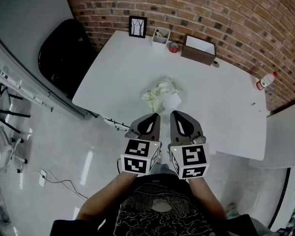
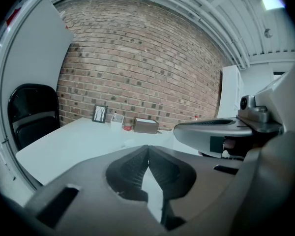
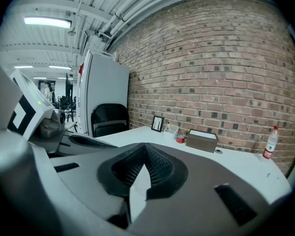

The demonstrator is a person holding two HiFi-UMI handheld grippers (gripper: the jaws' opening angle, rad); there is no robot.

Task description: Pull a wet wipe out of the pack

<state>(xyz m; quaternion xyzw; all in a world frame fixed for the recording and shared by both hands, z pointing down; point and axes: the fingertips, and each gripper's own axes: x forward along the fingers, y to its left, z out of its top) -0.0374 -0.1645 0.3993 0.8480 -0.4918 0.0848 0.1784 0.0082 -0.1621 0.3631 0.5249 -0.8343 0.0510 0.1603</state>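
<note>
Evidently left gripper (image 1: 155,116), right gripper (image 1: 175,113) jaws pressed together, empty; wipe pack (image 1: 161,92) crumpled, details indistinct.

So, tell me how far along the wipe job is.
Done: nothing clear; the pack lies on the table, no gripper on it. In hand: nothing; left gripper and right gripper are both shut, empty, short of the pack. Left: reach it, grip a wipe, pull it out.
</note>
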